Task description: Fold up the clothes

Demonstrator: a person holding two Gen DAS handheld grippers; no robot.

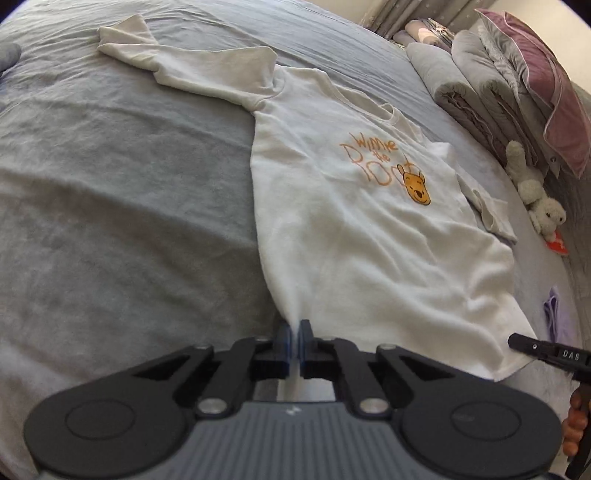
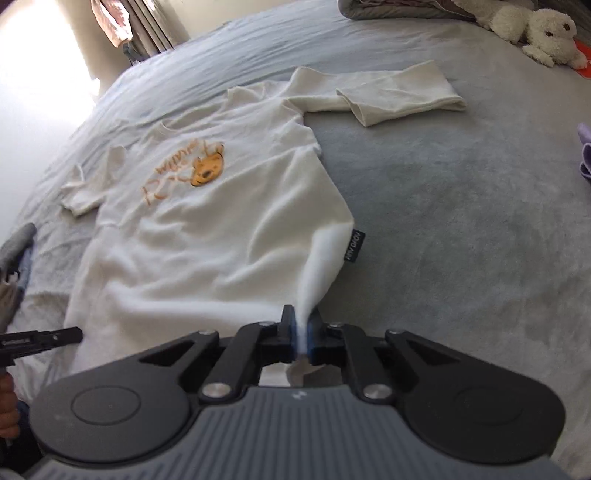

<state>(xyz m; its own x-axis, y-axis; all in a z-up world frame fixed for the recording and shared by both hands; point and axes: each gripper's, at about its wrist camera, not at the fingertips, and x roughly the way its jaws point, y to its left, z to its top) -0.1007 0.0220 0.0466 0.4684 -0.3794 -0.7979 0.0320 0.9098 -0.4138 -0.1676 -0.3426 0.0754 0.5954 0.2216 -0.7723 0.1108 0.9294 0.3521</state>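
Observation:
A white long-sleeved shirt with an orange bear print lies face up on a grey bedspread. My left gripper is shut on the hem's left corner, the cloth pinched between its blue pads. My right gripper is shut on the hem's right corner of the shirt, just below a small black label. One sleeve stretches away to the upper left; the other sleeve lies folded back on itself. The right gripper's tip shows at the left wrist view's right edge.
Rolled grey quilts and a pink pillow are stacked at the bed's far right, with a white plush toy beside them. A purple cloth lies at the right. Grey garments sit at the left. Curtains hang beyond the bed.

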